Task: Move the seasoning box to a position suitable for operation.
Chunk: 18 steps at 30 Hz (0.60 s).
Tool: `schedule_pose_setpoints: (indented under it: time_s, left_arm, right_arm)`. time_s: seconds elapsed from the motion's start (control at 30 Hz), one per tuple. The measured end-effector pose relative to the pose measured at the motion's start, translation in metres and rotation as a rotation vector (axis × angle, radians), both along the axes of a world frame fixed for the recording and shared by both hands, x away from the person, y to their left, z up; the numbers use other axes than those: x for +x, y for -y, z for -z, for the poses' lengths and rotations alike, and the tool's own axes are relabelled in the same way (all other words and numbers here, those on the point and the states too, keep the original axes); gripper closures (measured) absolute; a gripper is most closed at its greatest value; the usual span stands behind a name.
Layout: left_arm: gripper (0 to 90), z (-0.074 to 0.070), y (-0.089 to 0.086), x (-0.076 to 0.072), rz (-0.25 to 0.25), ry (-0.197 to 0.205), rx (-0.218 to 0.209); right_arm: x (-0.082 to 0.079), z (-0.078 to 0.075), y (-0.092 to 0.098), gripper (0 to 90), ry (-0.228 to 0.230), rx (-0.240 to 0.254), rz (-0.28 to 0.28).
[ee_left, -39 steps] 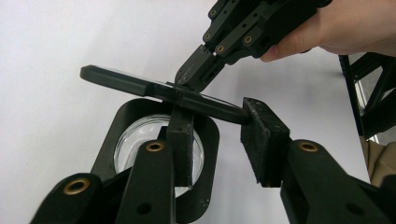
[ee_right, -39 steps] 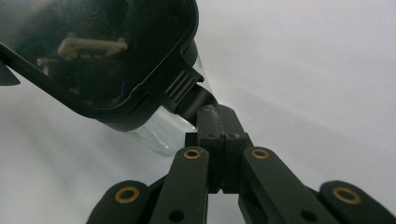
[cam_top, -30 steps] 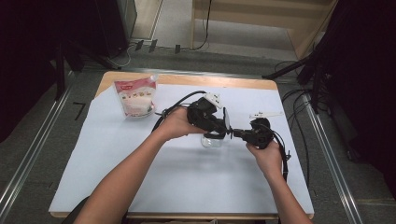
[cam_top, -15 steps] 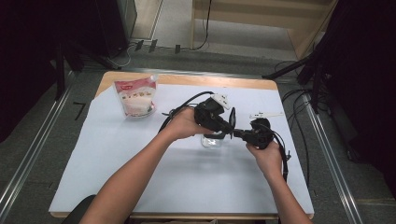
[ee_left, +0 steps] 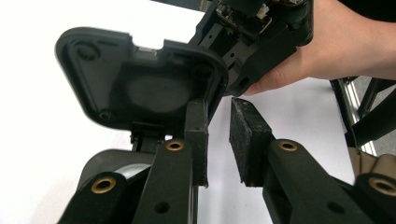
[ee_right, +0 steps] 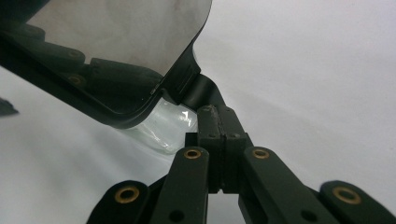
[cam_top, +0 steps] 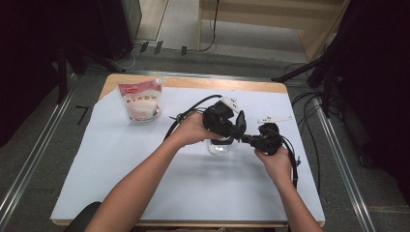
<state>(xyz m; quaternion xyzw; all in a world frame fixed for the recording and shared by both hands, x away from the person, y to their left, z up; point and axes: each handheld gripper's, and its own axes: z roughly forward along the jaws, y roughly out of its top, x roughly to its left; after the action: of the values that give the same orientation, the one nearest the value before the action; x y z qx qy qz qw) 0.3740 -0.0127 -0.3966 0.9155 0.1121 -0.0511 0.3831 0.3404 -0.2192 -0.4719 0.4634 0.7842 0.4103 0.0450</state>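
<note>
A small clear container (cam_top: 220,146) stands mid-table with its black hinged lid (cam_top: 240,121) swung up. In the left gripper view the lid's underside (ee_left: 140,84) faces me. My left gripper (ee_left: 217,103) is open at the lid's edge. Its jaws have just been opening, and the gap between the pads (ee_left: 247,135) holds nothing. In the high view the left gripper (cam_top: 231,126) sits over the container. My right gripper (ee_right: 219,119) is shut on a black tab (ee_right: 201,93) at the container's rim, beside the clear wall (ee_right: 168,128). The right gripper (cam_top: 250,139) reaches in from the right.
A pouch of white grains (cam_top: 141,100) stands at the back left of the white table cover (cam_top: 121,183). A white plug (cam_top: 231,103) and a white strip (cam_top: 274,119) lie behind the container. Black cables (cam_top: 193,107) trail from the grippers. The table's right edge (cam_top: 309,159) is near.
The left gripper has shifted a little right, and the black lid now stands upright over the container. The right hand has stayed put.
</note>
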Motion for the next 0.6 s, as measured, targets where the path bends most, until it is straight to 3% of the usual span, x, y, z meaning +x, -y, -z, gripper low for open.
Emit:
schedule_pose_setpoints:
  time_s: [0.17,0.27,0.37,0.47,0.5,0.6]
  left_arm:
    - [72.9,-0.001,-0.012,0.001,-0.032,-0.016,0.000]
    - [66.9,0.000,-0.021,-0.003,-0.029,-0.064,0.001]
    - [66.0,0.000,-0.034,-0.011,-0.031,-0.070,-0.022]
    - [61.7,0.001,-0.046,-0.017,-0.052,-0.055,-0.017]
    - [61.3,0.002,-0.052,-0.019,-0.067,-0.069,-0.022]
    - [54.8,0.004,-0.063,-0.020,-0.109,-0.160,-0.025]
  right_arm:
    - [0.000,-0.001,0.002,89.3,0.011,0.002,-0.005]
    - [-0.002,-0.003,0.005,83.0,0.019,0.001,-0.002]
    - [-0.006,-0.005,0.008,79.5,0.020,-0.007,0.000]
    - [-0.014,-0.007,0.013,74.9,0.020,0.008,0.004]
    - [-0.016,-0.009,0.014,74.4,0.017,0.009,0.006]
    - [-0.025,-0.013,0.017,70.1,0.039,0.014,0.002]
